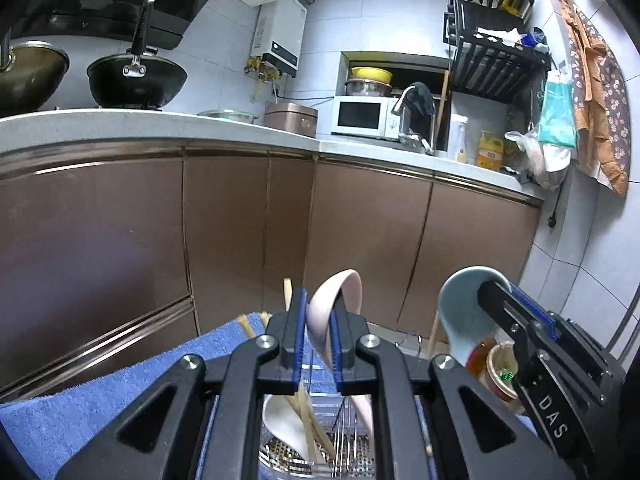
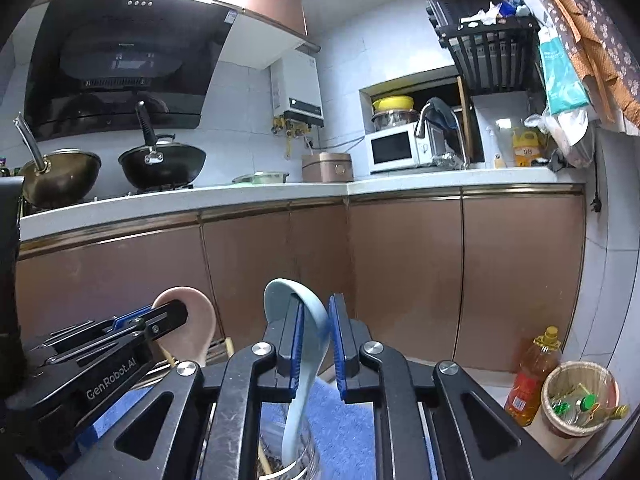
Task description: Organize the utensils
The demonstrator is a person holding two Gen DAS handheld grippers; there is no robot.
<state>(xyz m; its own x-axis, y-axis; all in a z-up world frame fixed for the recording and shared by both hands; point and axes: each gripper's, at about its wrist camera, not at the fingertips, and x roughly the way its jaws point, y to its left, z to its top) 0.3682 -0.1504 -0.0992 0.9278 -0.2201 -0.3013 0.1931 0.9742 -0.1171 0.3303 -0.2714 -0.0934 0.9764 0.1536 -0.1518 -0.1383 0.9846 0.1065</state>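
Observation:
My left gripper point(image 1: 318, 334) is shut on a pink ceramic spoon point(image 1: 340, 292), bowl up, its handle pointing down toward a perforated metal utensil holder point(image 1: 320, 452) that holds a white spoon point(image 1: 282, 424) and wooden chopsticks point(image 1: 314, 428). My right gripper point(image 2: 316, 340) is shut on a light blue ceramic spoon point(image 2: 298, 304), its handle reaching down into a clear glass holder point(image 2: 304, 460). The right gripper with the blue spoon point(image 1: 464, 304) shows at the right of the left wrist view; the left gripper with the pink spoon point(image 2: 192, 320) shows at the left of the right wrist view.
A blue towel point(image 1: 100, 400) covers the surface under the holders. More chopsticks point(image 1: 288, 296) stick up behind the left fingers. An oil bottle point(image 2: 532, 376) and a bin point(image 2: 576, 400) stand on the floor at right. Brown cabinets point(image 2: 400, 272) face me.

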